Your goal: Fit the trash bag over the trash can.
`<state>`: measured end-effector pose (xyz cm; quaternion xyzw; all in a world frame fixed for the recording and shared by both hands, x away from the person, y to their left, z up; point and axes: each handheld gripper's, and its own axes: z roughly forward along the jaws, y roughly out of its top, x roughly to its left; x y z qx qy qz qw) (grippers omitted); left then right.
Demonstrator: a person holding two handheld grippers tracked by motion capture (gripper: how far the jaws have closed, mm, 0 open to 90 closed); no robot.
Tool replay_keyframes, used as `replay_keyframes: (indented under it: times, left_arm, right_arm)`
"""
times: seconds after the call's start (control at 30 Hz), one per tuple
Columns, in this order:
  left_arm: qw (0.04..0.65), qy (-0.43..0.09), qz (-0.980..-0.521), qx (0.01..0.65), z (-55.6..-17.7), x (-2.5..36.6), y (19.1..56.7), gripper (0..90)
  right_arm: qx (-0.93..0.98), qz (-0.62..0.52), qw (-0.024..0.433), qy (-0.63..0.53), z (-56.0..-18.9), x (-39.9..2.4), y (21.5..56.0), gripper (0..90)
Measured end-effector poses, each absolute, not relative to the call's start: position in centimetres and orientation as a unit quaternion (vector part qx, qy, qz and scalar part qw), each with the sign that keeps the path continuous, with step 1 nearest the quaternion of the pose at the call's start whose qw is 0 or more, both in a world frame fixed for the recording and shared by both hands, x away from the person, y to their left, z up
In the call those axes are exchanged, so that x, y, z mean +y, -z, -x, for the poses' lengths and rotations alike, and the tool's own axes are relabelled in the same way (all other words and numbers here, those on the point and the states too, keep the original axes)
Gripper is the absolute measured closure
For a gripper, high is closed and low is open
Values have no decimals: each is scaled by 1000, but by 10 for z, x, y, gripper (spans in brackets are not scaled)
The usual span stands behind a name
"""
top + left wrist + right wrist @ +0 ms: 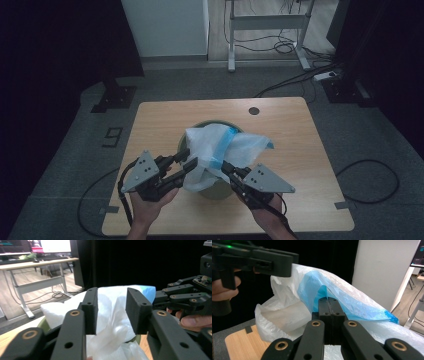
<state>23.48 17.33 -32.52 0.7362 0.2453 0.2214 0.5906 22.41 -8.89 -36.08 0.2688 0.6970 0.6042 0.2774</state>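
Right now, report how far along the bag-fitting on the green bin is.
Done: the white plastic bag with the blue band sits bunched on the round green bin. In hand: the right gripper is shut on the bag's blue edge; the left gripper stands open with bag film between its pads, unclamped. Left: spreading the bag's mouth over the rim, judging by the bunching.

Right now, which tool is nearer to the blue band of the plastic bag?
Right. The right tool is shut on the bag at its blue band; the left tool straddles white plastic, jaws apart.
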Motion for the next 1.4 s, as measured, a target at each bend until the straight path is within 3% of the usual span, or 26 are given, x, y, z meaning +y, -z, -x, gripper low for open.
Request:
replay_keyframes:
  times: [0.2, 0.7, 1.17, 1.2, 1.33, 1.4]
  left_arm:
    - [564, -226, -763, 221, -237, 167, 318, 895]
    - [635, -214, -709, 219, -239, 182, 321, 892]
    - [633, -240, -699, 229, -234, 190, 319, 897]
    - [633, -241, -700, 225, -234, 190, 319, 894]
    - [620, -255, -712, 208, -234, 183, 314, 626]
    - [612, -251, -722, 201, -237, 180, 312, 533]
  right_arm:
    - [699, -271, 277, -601, -225, -89, 360, 892]
    - [699, -275, 269, -603, -228, -91, 357, 892]
    - [703, -280, 265, -598, -230, -93, 359, 892]
    - [703, -280, 265, -598, -230, -93, 359, 892]
    - [704, -277, 264, -598, -229, -93, 358, 892]
    - [705, -275, 264, -598, -229, -92, 357, 892]
